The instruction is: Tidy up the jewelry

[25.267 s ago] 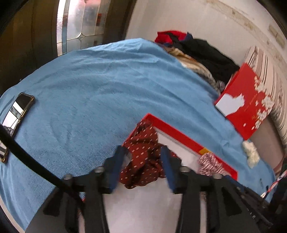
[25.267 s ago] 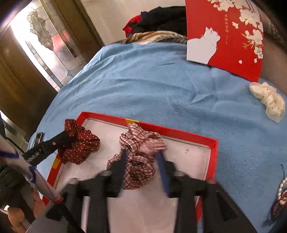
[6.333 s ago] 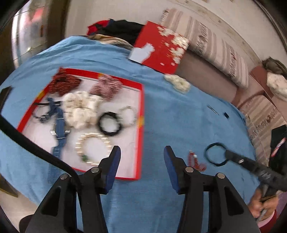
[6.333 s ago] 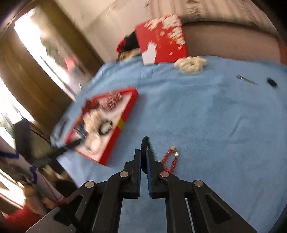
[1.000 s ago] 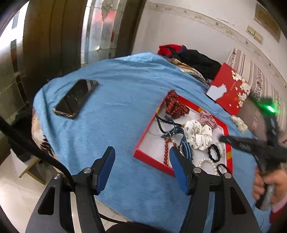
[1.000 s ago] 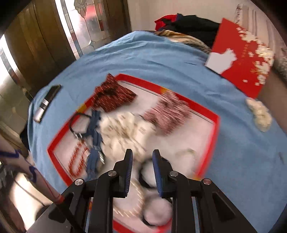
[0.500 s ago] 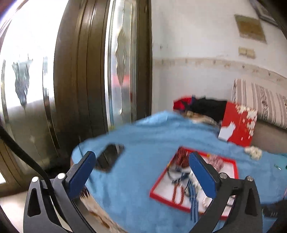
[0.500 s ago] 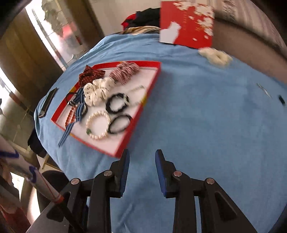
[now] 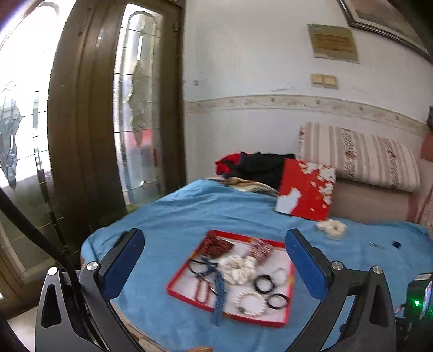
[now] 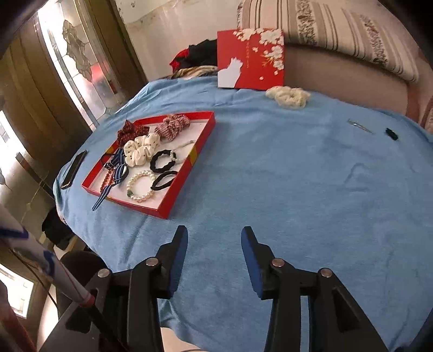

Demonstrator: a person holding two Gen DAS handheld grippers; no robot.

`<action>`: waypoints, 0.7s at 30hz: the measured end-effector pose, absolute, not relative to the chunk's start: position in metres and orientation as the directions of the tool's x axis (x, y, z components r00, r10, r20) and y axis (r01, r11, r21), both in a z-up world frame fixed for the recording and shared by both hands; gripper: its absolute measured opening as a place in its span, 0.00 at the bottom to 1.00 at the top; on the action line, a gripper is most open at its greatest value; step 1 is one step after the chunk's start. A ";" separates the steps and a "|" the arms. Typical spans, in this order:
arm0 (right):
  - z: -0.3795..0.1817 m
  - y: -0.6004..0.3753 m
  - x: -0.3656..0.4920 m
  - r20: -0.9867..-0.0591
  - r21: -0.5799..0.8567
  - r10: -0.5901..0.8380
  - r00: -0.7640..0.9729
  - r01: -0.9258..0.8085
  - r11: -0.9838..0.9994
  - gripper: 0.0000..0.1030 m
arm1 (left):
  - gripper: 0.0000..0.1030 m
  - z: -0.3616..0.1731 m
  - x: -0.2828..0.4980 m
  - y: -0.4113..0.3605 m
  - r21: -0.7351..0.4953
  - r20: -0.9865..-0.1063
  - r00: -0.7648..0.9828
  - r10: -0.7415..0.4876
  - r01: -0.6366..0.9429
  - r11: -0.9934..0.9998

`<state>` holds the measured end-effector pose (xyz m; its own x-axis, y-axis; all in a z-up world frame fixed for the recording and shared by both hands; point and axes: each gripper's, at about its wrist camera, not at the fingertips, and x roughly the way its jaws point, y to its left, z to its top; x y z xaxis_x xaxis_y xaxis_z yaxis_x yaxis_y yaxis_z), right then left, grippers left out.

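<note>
A red tray lies on the blue cloth. In it lie scrunchies, a white dotted scrunchie, a pearl bracelet, black hair ties, a red bead bracelet and a blue striped ribbon. A cream scrunchie lies on the cloth outside the tray. My left gripper is wide open and empty, held well back from the tray. My right gripper is open and empty above the cloth, to the right of the tray.
A red box lid leans against a striped cushion. A phone lies at the cloth's left edge. A hair pin and a small black item lie far right. Clothes are piled behind. A glass door stands left.
Both grippers have pulled back from the tray. The right jaws have opened wider. The left view has settled with the tray between its fingers.
</note>
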<state>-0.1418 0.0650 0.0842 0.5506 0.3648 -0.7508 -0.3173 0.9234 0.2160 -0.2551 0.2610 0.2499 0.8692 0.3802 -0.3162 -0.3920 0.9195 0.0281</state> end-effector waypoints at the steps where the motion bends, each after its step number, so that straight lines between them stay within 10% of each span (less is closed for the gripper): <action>1: 0.083 0.061 -0.143 -0.750 0.215 0.361 0.555 -0.312 0.926 0.45 | 1.00 0.248 -0.255 0.256 0.029 -0.327 0.866 0.377 -0.390 0.920; 11: 0.062 0.030 -0.155 -0.768 0.180 0.302 0.564 -0.262 0.948 0.46 | 1.00 0.164 -0.226 0.211 -0.031 -0.693 0.699 0.177 -0.275 0.961; 21: 0.058 0.021 -0.154 -0.782 0.141 0.245 0.573 -0.221 0.965 0.47 | 1.00 0.136 -0.222 0.179 0.081 -0.736 0.637 0.229 -0.253 0.964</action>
